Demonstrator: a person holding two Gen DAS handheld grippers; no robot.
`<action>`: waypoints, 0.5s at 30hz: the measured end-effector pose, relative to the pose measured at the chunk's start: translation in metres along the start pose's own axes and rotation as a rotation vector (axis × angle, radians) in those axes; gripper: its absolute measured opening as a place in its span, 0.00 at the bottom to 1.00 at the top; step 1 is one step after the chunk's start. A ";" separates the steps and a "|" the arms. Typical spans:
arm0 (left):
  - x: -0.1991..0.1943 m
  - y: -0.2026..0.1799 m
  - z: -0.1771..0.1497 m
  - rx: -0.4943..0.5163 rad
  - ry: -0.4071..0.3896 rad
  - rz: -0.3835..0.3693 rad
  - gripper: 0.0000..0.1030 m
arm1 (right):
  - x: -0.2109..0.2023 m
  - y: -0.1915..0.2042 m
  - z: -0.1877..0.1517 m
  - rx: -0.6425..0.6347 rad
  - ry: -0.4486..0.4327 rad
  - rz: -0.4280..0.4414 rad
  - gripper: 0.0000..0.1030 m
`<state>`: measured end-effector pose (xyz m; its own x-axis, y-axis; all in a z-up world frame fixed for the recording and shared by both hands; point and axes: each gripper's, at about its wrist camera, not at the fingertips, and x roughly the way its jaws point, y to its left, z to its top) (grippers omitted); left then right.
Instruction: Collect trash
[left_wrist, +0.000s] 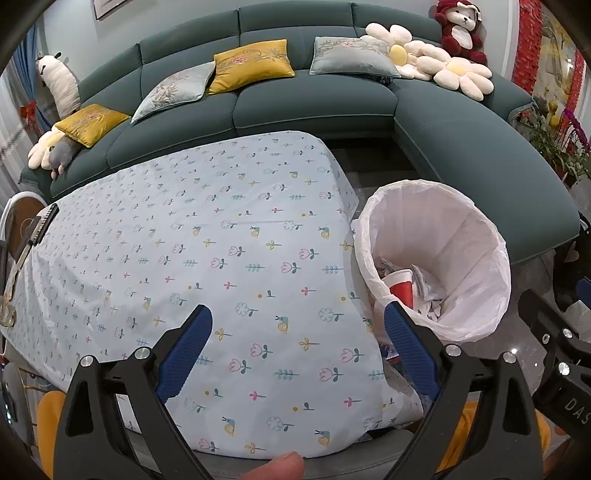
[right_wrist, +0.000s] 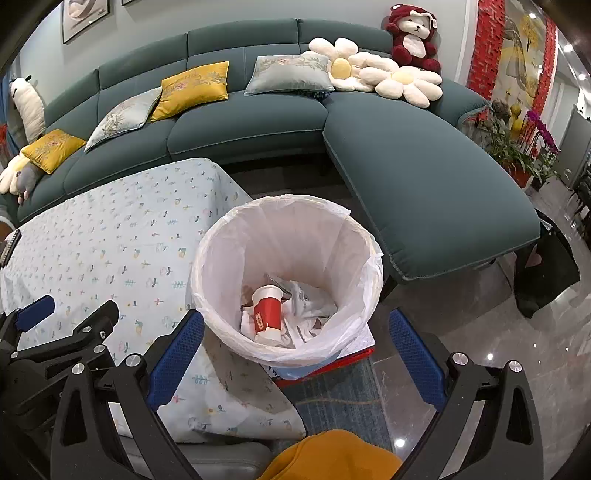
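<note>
1. Left gripper (left_wrist: 297, 332), jaws wide and empty, lower centre over the tablecloth (left_wrist: 207, 236).
2. Right gripper (right_wrist: 295, 334), jaws wide, empty.
3. Only the right view shows the whole cup (right_wrist: 267, 314) and crumpled paper (right_wrist: 308, 306) in the bin (right_wrist: 236, 240), centre frame.

One bin (right_wrist: 288, 273) stands at the table's (right_wrist: 110, 229) 3 o'clock edge, holding one red cup (right_wrist: 267, 314) among crumpled papers (right_wrist: 310, 306) too tangled to count. On the one sofa (right_wrist: 406, 166) lie two yellow cushions (right_wrist: 192, 88), two grey cushions (right_wrist: 288, 74), two daisy pillows (right_wrist: 402, 85) and one red plush (right_wrist: 412, 37) at 1 o'clock. Two tools (right_wrist: 295, 354) show, both empty.
</note>
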<state>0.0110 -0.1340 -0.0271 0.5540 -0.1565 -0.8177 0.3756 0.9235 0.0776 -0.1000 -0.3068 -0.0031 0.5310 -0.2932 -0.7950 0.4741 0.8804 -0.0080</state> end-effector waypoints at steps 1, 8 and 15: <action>0.001 0.000 -0.001 0.002 0.001 0.003 0.87 | 0.001 0.000 -0.001 -0.002 0.002 0.000 0.93; 0.006 0.001 -0.004 -0.004 0.014 0.021 0.87 | 0.004 0.003 -0.004 -0.002 0.008 -0.001 0.93; 0.009 0.001 -0.004 -0.018 0.024 0.022 0.87 | 0.009 0.002 -0.007 0.001 0.017 -0.003 0.93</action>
<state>0.0133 -0.1327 -0.0366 0.5439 -0.1283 -0.8293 0.3502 0.9328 0.0854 -0.0990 -0.3052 -0.0143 0.5175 -0.2898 -0.8051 0.4767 0.8790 -0.0100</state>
